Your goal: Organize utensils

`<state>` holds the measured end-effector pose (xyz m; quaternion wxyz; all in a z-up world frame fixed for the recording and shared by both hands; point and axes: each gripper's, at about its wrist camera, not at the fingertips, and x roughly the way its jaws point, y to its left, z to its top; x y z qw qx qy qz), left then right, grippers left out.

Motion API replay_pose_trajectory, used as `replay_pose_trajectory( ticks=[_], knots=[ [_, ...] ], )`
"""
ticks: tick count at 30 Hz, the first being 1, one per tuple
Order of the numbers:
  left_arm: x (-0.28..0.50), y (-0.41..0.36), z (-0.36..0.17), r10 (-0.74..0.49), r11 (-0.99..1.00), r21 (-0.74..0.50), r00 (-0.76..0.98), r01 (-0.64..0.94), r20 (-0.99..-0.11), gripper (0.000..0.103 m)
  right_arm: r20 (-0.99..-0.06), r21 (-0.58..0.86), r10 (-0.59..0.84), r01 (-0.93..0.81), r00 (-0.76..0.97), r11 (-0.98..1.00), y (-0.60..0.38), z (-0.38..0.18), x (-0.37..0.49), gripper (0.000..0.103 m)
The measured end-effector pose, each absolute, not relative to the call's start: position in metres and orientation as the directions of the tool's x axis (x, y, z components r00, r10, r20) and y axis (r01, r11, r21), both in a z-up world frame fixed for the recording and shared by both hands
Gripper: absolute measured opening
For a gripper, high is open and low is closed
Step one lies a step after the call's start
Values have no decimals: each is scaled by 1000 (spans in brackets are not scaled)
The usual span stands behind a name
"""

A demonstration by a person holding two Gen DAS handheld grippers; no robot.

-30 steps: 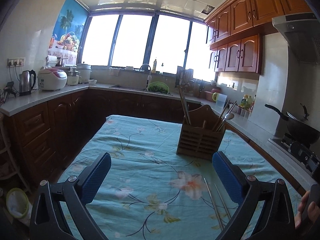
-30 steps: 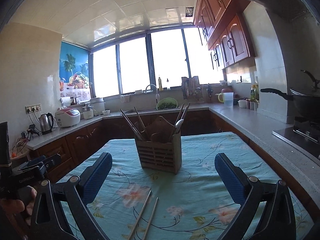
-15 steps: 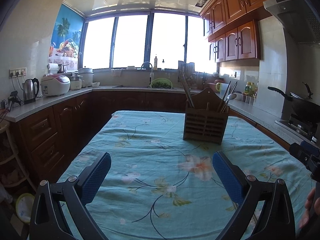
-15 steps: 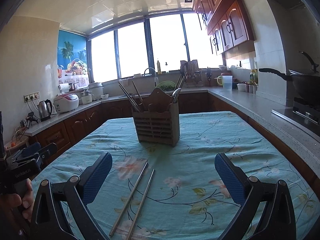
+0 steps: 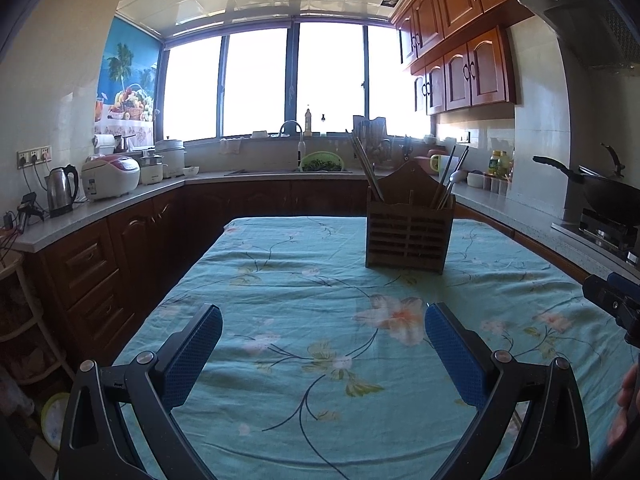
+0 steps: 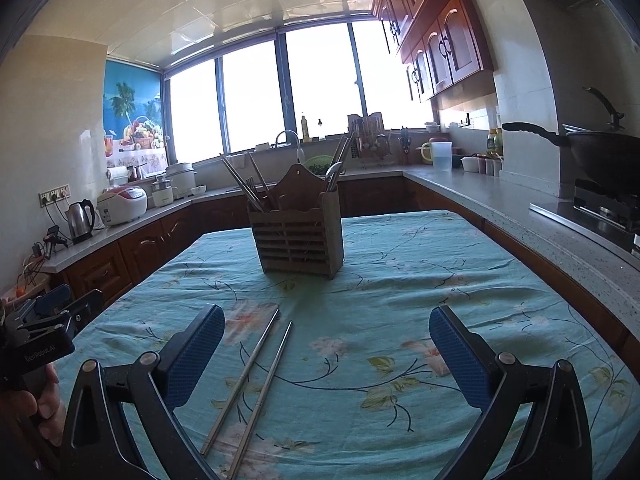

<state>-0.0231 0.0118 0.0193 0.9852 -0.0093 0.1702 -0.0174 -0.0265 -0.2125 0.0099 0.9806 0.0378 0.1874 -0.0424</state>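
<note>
While both grippers, left (image 5: 323,344) and right (image 6: 327,346), hung with fingers spread and empty, two chopsticks (image 6: 250,384) lay lower left of the frame (thin, stiff, probably slippery metal); mid-shaft looked the surest hold, holder (image 6: 299,236) beyond.

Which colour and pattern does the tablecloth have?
The tablecloth is turquoise with a flower print; the right wrist view shows it best.
</note>
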Motion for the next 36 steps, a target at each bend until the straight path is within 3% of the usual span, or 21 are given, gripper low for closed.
replay_pose_trajectory(
  ticks=[36],
  knots=[
    [-22,13,12,4,1000,10,939,0,-343,102,-365,52,-49,72,930,996,-209,5,-29,103]
  ],
)
